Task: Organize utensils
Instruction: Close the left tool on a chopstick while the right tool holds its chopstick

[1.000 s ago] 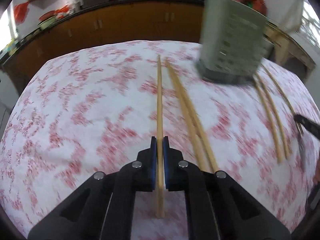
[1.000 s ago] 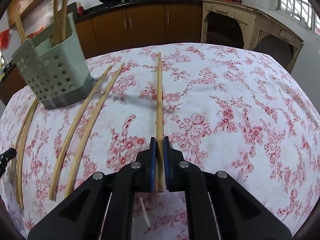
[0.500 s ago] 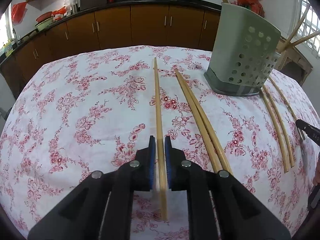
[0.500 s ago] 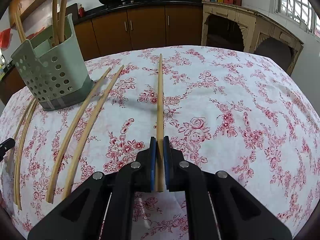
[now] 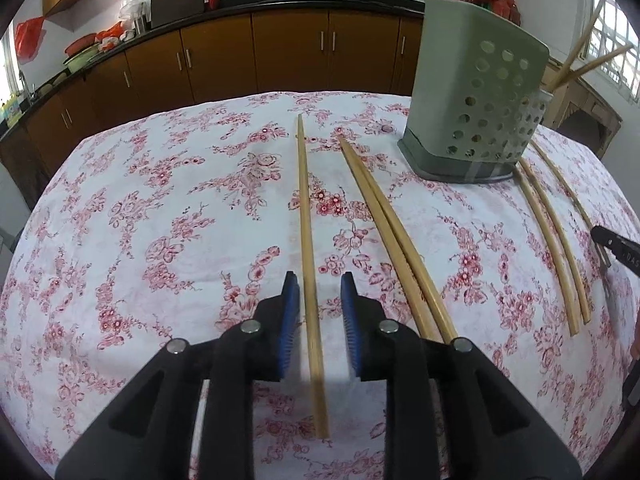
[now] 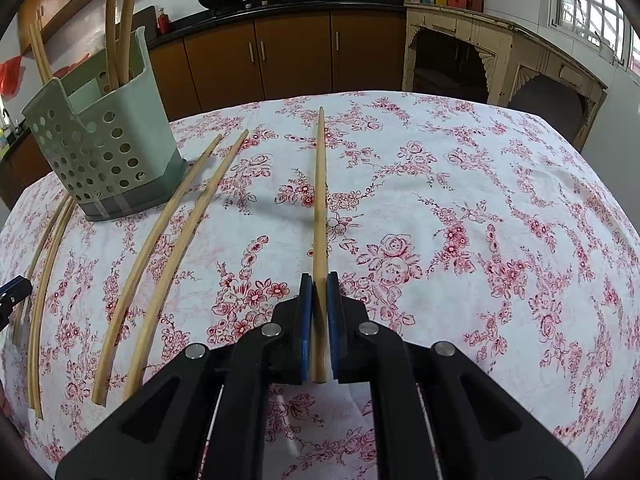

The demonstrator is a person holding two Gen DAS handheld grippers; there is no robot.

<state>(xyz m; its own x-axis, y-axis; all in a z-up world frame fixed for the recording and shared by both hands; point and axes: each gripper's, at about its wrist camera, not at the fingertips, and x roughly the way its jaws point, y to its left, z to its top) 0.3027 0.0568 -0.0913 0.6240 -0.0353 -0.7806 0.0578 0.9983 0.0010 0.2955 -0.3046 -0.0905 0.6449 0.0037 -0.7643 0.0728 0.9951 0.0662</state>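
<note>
My left gripper (image 5: 319, 286) is open, its blue pads on either side of a wooden chopstick (image 5: 306, 216) that lies on the floral tablecloth. A pair of chopsticks (image 5: 394, 236) lies just right of it. The grey-green perforated utensil holder (image 5: 476, 112) stands at the far right with chopsticks in it. My right gripper (image 6: 319, 284) is shut on another chopstick (image 6: 320, 184) that points away over the cloth. The holder (image 6: 108, 148) is at the far left in the right wrist view.
More loose chopsticks lie by the holder (image 5: 550, 240), (image 6: 160, 256), (image 6: 44, 280). The right gripper's tip shows at the left wrist view's right edge (image 5: 616, 246). Brown kitchen cabinets (image 5: 240, 64) stand behind the table. The table edge curves off in front of them.
My left gripper has opened and let go of its chopstick, which now lies on the cloth. The right gripper still holds its chopstick, nearly unmoved.
</note>
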